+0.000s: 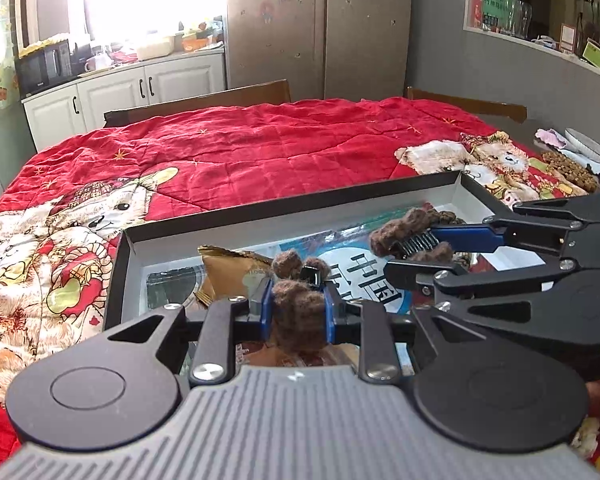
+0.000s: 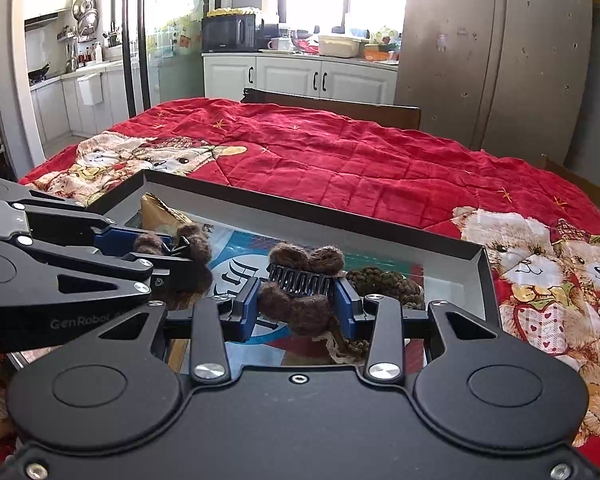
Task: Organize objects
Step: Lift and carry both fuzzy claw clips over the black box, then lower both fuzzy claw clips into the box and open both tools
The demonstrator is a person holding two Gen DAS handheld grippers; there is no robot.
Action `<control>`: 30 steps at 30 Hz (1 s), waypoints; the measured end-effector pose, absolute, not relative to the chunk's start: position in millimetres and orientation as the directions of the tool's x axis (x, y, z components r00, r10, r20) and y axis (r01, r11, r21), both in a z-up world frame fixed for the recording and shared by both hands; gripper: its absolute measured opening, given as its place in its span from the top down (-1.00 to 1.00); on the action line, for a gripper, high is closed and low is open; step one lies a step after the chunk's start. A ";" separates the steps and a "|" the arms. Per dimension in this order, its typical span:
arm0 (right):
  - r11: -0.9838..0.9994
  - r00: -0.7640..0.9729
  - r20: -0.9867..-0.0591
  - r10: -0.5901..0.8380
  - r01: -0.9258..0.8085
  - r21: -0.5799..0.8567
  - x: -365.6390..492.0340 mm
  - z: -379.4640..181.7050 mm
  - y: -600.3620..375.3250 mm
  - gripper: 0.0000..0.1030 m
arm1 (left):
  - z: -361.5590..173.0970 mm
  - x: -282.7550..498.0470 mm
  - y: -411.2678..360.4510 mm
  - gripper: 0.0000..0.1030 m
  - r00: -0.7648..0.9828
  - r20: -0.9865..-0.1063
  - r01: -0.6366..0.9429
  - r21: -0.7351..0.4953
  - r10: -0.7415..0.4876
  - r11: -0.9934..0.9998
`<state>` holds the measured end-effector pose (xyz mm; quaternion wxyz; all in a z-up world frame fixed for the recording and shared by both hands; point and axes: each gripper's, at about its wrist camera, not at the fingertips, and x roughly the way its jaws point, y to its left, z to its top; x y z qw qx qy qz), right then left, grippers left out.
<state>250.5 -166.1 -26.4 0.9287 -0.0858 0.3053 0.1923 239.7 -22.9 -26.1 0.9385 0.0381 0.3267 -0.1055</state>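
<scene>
Holding two fuzzy brown hair clips over the shallow box (image 1: pixel 476 190): the left gripper (image 1: pixel 298 308) is pinching one brown clip (image 1: pixel 298 312) narrow btwn its blue pads, the right gripper (image 2: pixel 298 300) is clamping the other clip (image 2: pixel 300 280) w/ black teeth showing. Both are hovering just above the printed packet (image 2: pixel 240 276) inside the box, near a gold snack pouch (image 1: pixel 228 270). I'm judging each should be lowered to a bare spot, apart from the other, before easing the pads open, w/o dragging the yarn
</scene>
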 end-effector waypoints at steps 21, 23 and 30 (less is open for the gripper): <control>0.909 0.729 -0.628 0.271 -0.409 -0.082 251.2 -25.8 -162.1 0.16 | -25.3 238.4 -21.4 -0.03 0.771 -0.619 0.212 0.028 -0.150 0.977; 0.912 0.731 -0.626 0.270 -0.403 -0.077 251.3 -25.0 -164.3 0.14 | -23.4 237.0 -19.8 -0.11 0.778 -0.609 0.207 0.018 -0.153 0.978; 0.918 0.741 -0.611 0.280 -0.393 -0.055 247.9 -21.3 -170.5 0.07 | -15.4 229.7 -17.3 -0.26 0.795 -0.583 0.205 -0.002 -0.168 0.979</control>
